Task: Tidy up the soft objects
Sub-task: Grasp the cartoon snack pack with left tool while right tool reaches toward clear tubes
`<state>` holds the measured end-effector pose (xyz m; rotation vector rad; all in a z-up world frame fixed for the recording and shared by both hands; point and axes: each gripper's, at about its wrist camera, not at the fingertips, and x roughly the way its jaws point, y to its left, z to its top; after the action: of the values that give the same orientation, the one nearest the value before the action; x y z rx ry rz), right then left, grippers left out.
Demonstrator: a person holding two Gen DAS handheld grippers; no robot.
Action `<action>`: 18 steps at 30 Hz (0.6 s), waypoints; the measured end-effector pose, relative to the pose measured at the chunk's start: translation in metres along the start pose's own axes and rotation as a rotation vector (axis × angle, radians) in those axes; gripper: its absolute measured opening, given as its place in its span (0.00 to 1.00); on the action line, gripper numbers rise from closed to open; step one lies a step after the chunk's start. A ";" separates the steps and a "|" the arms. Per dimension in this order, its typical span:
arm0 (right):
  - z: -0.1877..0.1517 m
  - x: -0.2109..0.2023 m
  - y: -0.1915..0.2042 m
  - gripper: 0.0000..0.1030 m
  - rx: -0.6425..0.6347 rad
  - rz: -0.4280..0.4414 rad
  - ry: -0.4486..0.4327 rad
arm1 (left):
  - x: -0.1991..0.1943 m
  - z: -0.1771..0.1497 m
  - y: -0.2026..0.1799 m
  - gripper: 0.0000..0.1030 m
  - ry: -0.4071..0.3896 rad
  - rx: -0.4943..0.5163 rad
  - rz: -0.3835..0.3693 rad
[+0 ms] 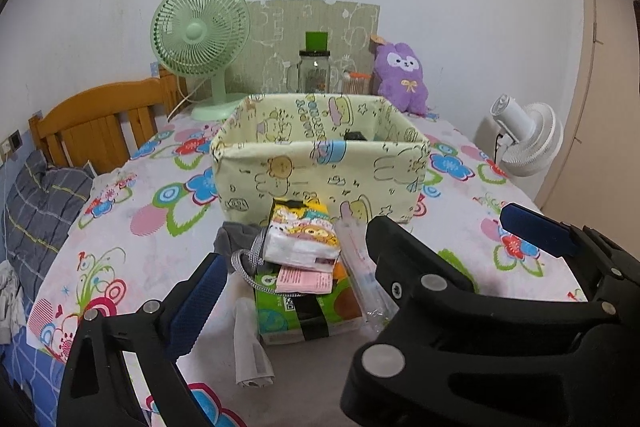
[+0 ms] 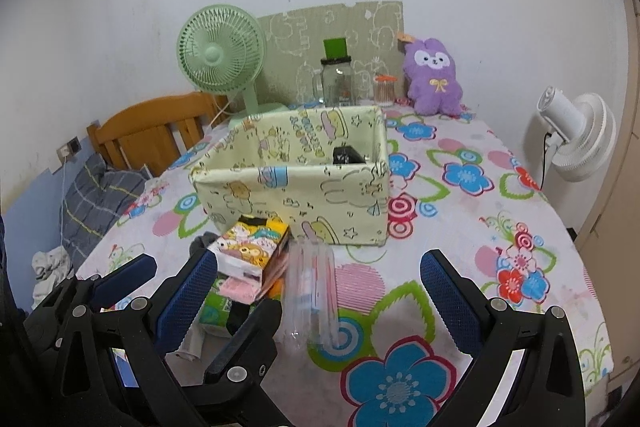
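A yellow cartoon-print fabric box stands open on the flowered table, with a small dark item inside. In front of it lies a pile: a cartoon tissue pack on a pink packet and a green tissue box, with a grey cloth, a grey cord and a clear plastic packet beside it. My left gripper is open around the pile. My right gripper is open around the clear packet. A purple plush sits at the back.
A green fan, a glass jar and a swab holder stand along the back wall. A white fan is off the table's right edge. A wooden headboard and bedding are to the left. A white rolled paper lies near the front.
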<state>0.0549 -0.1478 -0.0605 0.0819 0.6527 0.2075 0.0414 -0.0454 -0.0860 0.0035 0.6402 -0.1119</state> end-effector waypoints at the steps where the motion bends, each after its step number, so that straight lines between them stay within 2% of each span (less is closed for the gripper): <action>1: -0.001 0.003 0.000 0.99 0.000 0.000 0.009 | 0.003 0.000 0.001 0.95 0.005 -0.001 0.008; 4: -0.002 0.010 -0.002 0.98 0.004 -0.001 0.027 | 0.010 0.000 0.005 0.93 0.019 -0.005 0.032; 18: 0.001 0.040 -0.010 0.89 0.023 0.011 0.102 | 0.041 0.006 0.010 0.86 0.059 0.017 0.046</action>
<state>0.0881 -0.1485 -0.0849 0.0978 0.7564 0.2154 0.0788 -0.0402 -0.1055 0.0379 0.6982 -0.0733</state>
